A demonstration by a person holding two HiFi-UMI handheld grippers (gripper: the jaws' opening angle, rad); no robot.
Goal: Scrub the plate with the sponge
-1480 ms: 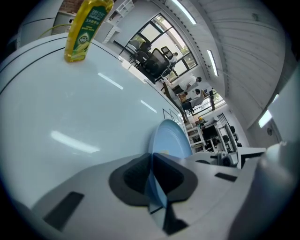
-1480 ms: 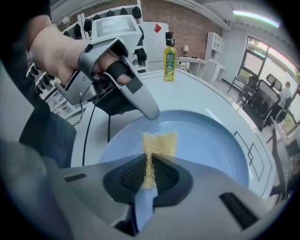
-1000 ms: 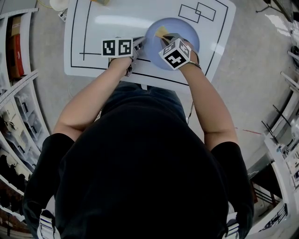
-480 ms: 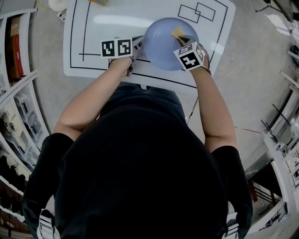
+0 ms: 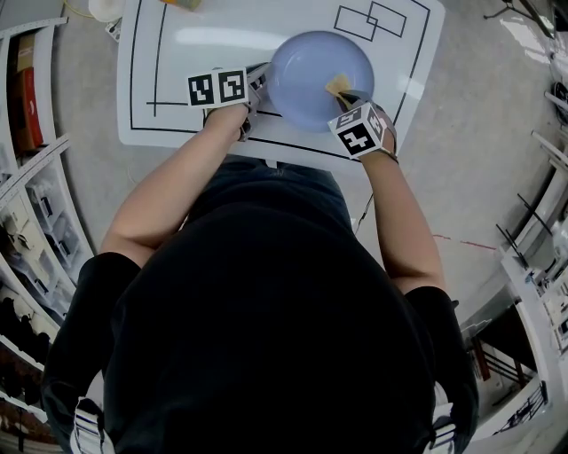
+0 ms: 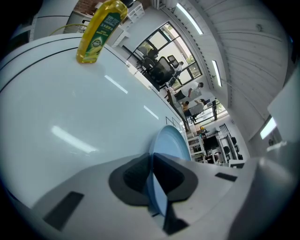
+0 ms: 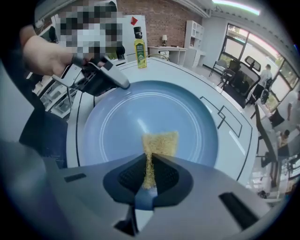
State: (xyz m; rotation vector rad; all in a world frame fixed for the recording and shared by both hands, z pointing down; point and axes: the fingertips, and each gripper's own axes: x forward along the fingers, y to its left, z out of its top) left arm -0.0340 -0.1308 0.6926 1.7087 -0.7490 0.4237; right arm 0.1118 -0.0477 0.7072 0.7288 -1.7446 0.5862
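Note:
A light blue plate (image 5: 315, 66) lies on the white table, also seen in the right gripper view as a wide blue plate (image 7: 154, 119). My left gripper (image 5: 259, 87) is shut on the plate's left rim; in the left gripper view the rim (image 6: 164, 154) runs edge-on between the dark pads. My right gripper (image 5: 346, 96) is shut on a thin yellow sponge (image 7: 158, 144), whose free end rests on the plate's right side, near the sponge (image 5: 337, 86) in the head view. The left gripper (image 7: 101, 77) shows at the plate's far rim in the right gripper view.
A yellow bottle (image 6: 99, 32) stands on the white table (image 5: 195, 44) at the far left; the same bottle (image 7: 139, 54) shows beyond the plate. Black outlines are drawn on the table top (image 5: 377, 19). Shelving racks (image 5: 27, 177) flank the table.
The right gripper has dragged the sponge from the plate's upper left across to its right side, then slightly toward me. The plate and left gripper have shifted slightly up-left in the head view.

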